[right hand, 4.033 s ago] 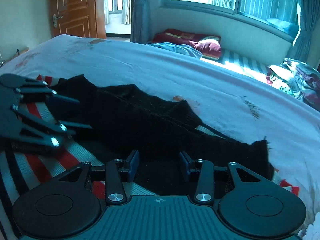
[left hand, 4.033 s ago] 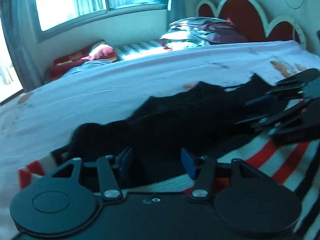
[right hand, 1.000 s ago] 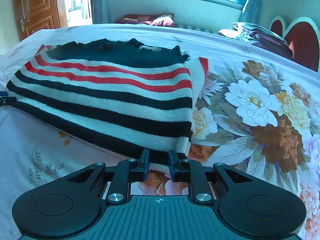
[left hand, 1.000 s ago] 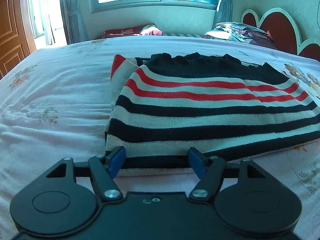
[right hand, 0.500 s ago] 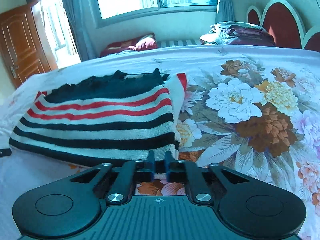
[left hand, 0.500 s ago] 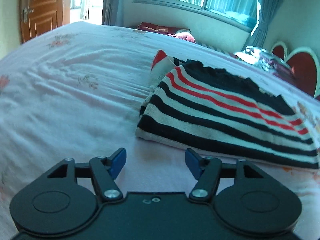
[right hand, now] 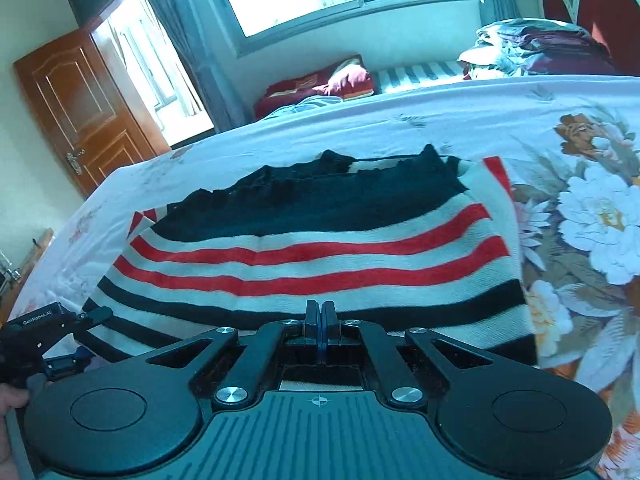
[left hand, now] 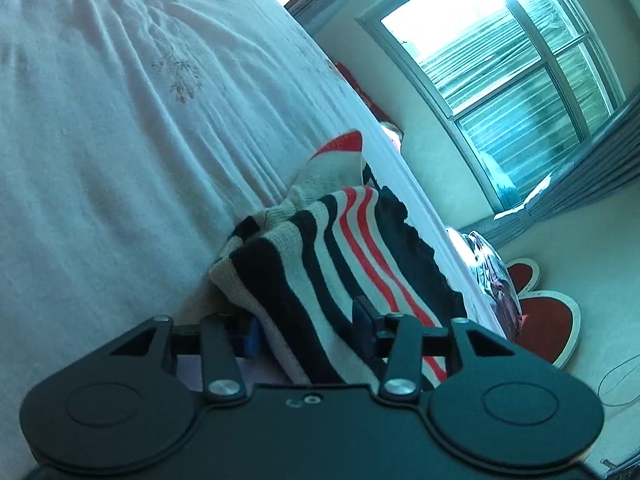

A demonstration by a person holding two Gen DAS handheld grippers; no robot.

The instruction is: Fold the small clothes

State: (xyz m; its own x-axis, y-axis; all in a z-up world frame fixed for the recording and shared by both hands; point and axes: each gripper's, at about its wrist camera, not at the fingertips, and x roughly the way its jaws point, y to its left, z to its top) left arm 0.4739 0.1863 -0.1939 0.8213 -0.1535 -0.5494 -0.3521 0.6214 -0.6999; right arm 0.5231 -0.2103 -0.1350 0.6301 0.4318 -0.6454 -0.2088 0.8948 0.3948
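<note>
A folded sweater [right hand: 320, 240] with black, cream and red stripes lies flat on the bed. My right gripper [right hand: 320, 320] is shut, pad against pad, over the sweater's near stripes. The cloth runs on under it, and I see nothing pinched between the pads. In the left wrist view the picture is rolled over. My left gripper [left hand: 306, 330] straddles the sweater's [left hand: 320, 264] near left corner, one finger under and one over. Its jaws are closing with the thick cloth between them. The right wrist view shows that left gripper [right hand: 94, 336] at the sweater's left edge.
The bed sheet [right hand: 400, 128] is pale, with a large flower print [right hand: 592, 216] on the right. A pile of clothes [right hand: 532, 48] lies by the red headboard [right hand: 600, 12]. A red pillow [right hand: 320, 84] is under the window, and a wooden door [right hand: 80, 108] stands on the left. A hand [right hand: 12, 400] shows at the left edge.
The left view has rolled over sharply and closed in on the sweater's left corner, its jaws narrowing around the cloth. The right gripper went from slightly apart to shut and advanced over the near stripes.
</note>
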